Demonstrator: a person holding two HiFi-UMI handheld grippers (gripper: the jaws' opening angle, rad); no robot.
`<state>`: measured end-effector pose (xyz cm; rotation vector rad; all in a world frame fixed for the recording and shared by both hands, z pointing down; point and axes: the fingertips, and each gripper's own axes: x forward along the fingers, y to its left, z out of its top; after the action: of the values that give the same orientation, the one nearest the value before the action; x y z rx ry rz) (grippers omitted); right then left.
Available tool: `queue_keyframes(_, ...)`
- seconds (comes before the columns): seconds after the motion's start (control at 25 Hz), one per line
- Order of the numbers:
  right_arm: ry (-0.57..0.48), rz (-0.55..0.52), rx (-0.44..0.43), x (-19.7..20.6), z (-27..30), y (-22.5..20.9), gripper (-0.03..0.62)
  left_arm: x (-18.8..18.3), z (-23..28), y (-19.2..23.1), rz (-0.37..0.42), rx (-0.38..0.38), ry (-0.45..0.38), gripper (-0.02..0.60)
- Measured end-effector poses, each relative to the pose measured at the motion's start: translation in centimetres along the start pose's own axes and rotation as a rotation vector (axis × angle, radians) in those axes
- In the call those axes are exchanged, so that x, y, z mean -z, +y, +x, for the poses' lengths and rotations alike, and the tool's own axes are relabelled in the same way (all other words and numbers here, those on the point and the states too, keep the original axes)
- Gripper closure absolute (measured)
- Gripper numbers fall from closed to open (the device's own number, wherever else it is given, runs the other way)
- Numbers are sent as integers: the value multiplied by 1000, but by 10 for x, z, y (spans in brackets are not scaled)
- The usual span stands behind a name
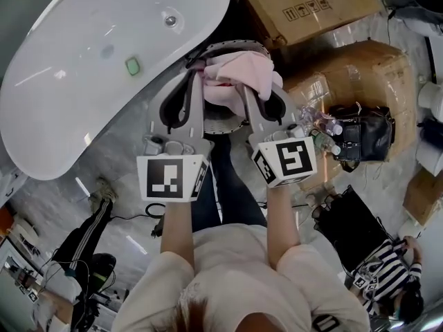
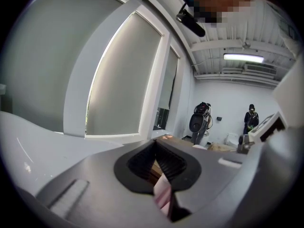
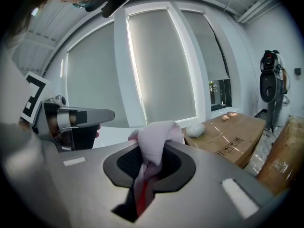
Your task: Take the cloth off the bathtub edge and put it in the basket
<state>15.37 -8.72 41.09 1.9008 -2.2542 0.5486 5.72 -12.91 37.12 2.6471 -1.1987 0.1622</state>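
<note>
Two forearms (image 1: 176, 237) reach forward from the bottom of the head view, each ending in a marker cube. At the left gripper (image 2: 160, 174) the jaws are nearly together, pinching a thin pink fold of the cloth (image 1: 239, 75). At the right gripper (image 3: 148, 167) they are clamped on a thicker bunch that spills over the tips. Between the two, the cloth sits bunched over the round basket (image 1: 228, 124) — off the white bathtub (image 1: 83, 61), which lies to the left. Whether the cloth touches the basket is unclear. Cardboard boxes (image 1: 311, 5) stand beyond.
</note>
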Motion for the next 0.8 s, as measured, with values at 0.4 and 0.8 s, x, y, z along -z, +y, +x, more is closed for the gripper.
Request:
queue_keyframes(0.4, 30, 30, 26, 43, 10, -11, 557, 44, 8, 2, -37, -1, 32, 534)
queue_keyframes(0.8, 68, 52, 37, 85, 19, -11, 557, 85, 5, 16, -53, -12, 67, 534)
